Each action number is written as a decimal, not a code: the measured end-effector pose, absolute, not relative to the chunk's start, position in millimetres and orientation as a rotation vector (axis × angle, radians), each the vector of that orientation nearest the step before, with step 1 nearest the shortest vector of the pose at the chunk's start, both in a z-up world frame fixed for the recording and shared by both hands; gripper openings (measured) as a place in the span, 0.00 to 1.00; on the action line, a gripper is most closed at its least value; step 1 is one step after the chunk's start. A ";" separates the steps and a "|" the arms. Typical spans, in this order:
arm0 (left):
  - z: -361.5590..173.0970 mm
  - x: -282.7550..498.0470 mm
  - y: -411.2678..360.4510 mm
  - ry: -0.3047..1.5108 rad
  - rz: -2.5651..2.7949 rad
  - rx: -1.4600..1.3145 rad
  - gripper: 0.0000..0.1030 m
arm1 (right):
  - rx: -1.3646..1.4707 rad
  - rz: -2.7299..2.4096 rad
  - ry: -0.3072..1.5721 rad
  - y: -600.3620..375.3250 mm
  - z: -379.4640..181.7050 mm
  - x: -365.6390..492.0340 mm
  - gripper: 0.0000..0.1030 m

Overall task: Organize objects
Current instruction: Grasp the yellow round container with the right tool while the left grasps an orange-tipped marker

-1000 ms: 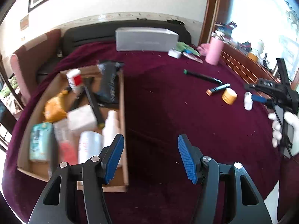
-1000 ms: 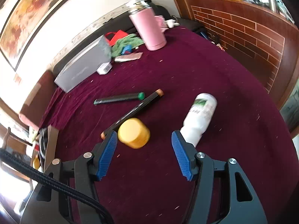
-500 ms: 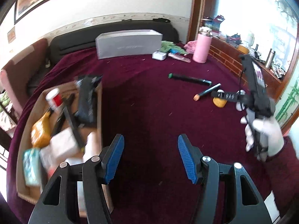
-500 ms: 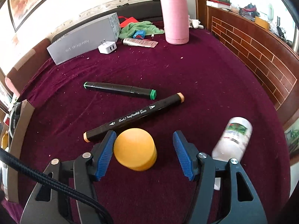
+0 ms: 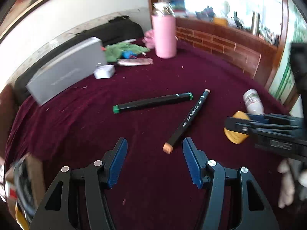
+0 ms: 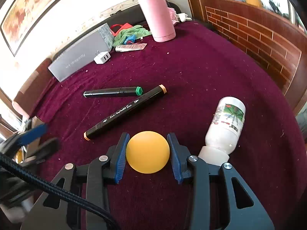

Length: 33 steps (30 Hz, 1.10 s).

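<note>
Between the blue pads of the right claw (image 6: 147, 152) sits the yellow round cap (image 6: 147, 151), on the maroon bench (image 6: 201, 72); pads are closed in against both its sides, clamped on it or just touching, no visible gap. From the left wrist view the same cap (image 5: 237, 127) shows partly hidden behind the right claw's black finger, which carries blurred white lettering, unreadable. Left claw (image 5: 154, 160) is spread wide, holding nothing, hovering over bare cloth; the orange tip of the orange-capped marker (image 5: 187, 118) lies just ahead of its right pad, not touching. That marker (image 6: 124, 112) is black with white script on the barrel, looks like "Touch" plus smaller text, too small to read fully. Green-capped marker (image 6: 113, 92) lies beside it, far ends near each other, no legible print. White bottle (image 6: 225, 128) lies on its side just right of the right claw, label has a green picture and small red and dark text, not readable. Further back: white USB charger (image 6: 102, 57), grey box (image 6: 82, 55) with faint lettering I cannot make out, green cloth (image 6: 130, 33), silver foil packet (image 6: 131, 47), pink flask (image 6: 158, 16) upright with steel lid. Cardboard box (image 5: 32, 174) edge at far left of left view, blurred.
</note>
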<state>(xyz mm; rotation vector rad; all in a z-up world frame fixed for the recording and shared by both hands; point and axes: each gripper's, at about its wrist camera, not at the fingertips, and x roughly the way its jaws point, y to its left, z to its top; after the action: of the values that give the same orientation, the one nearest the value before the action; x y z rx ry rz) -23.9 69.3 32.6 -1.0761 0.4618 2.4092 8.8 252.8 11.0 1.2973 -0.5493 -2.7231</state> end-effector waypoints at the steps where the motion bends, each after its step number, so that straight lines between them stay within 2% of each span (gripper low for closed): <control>1: 28.0 -29.2 76.5 0.481 2.390 -1.077 0.52 | 1.296 -2.723 -0.564 254.4 11.1 8.1 0.37; 6: 6.3 -39.4 112.0 0.657 2.315 -1.039 0.52 | 1.293 -2.729 -0.585 256.3 10.8 5.3 0.36; 8: 5.9 -39.6 115.2 0.661 2.315 -1.018 0.50 | 1.292 -2.729 -0.584 256.4 10.1 5.3 0.36; 9: 6.8 -41.9 113.4 0.616 2.294 -1.053 0.46 | 1.292 -2.730 -0.581 255.8 10.1 4.5 0.36; 10: 8.0 -42.9 111.3 0.563 2.262 -1.081 0.24 | 1.292 -2.731 -0.578 256.4 9.5 5.0 0.36; 11: 8.8 -42.5 110.0 0.546 2.253 -1.099 0.17 | 1.292 -2.733 -0.575 255.7 9.4 5.2 0.36; 13: 10.5 -33.1 105.3 0.560 2.255 -1.112 0.11 | 1.294 -2.736 -0.561 254.4 9.4 4.6 0.36; 22: 12.0 5.4 46.0 0.430 2.288 -1.232 0.11 | 1.304 -2.741 -0.523 250.5 9.3 4.4 0.37; 27: 9.4 -0.1 62.5 0.478 2.347 -1.187 0.22 | 1.310 -2.752 -0.472 245.7 8.6 5.1 0.38; 29: 8.2 -2.3 70.2 0.507 2.380 -1.153 0.31 | 1.308 -2.757 -0.462 245.0 8.5 6.0 0.38; 33: 6.4 -5.5 72.7 0.489 2.408 -1.134 0.32 | 1.308 -2.768 -0.397 238.9 7.7 4.7 0.38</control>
<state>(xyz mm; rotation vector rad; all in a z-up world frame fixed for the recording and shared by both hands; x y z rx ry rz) -5.5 72.7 6.4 -1.1342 0.4891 2.4079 4.7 238.9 7.7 1.3083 -0.3973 -2.7681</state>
